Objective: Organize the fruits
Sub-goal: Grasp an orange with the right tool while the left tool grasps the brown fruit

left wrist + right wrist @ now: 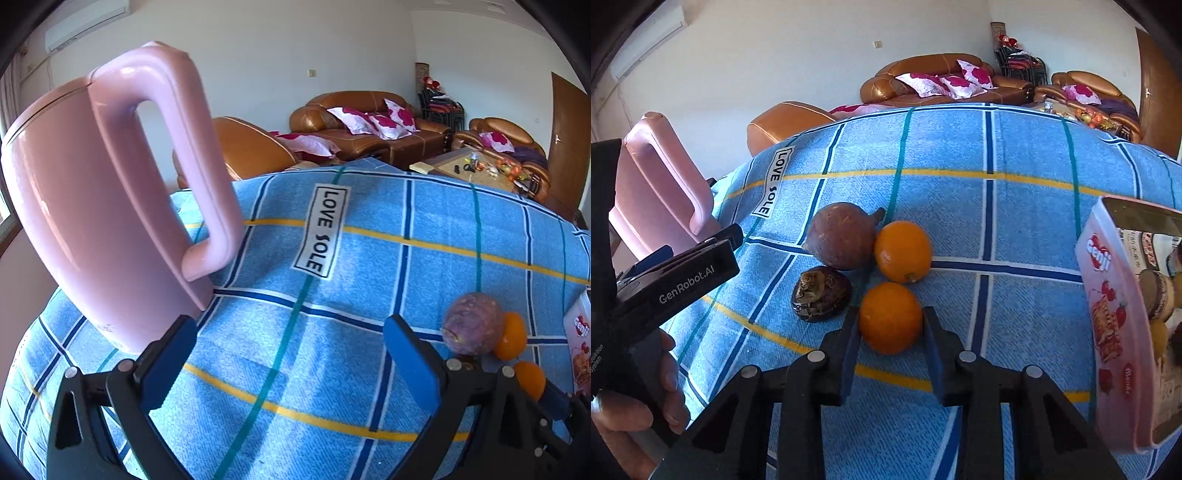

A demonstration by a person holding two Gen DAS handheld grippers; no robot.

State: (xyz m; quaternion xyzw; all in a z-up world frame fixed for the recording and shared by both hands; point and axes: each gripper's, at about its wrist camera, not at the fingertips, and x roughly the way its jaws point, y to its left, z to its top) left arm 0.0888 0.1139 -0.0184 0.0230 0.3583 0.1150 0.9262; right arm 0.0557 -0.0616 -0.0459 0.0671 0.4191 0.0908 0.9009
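The surface, draped in a blue plaid woven cloth, filled the middle of both views. A glossy pink plastic kettle with a looped handle stood at the upper left of the left wrist view, just beyond the left tool, whose blue-padded fingers were spread wide over bare cloth. At the right edge of the right wrist view stood a pink printed box, its open top showing items inside. In the lower centre of that view, the right tool bracketed the near orange, its fingers narrowed to the fruit's sides; whether they pressed it could not be told. Beyond lay a second smooth round orange, touching a brown, dull-skinned round fruit. Smallest, a dark, wrinkled fruit lay left of the near orange.
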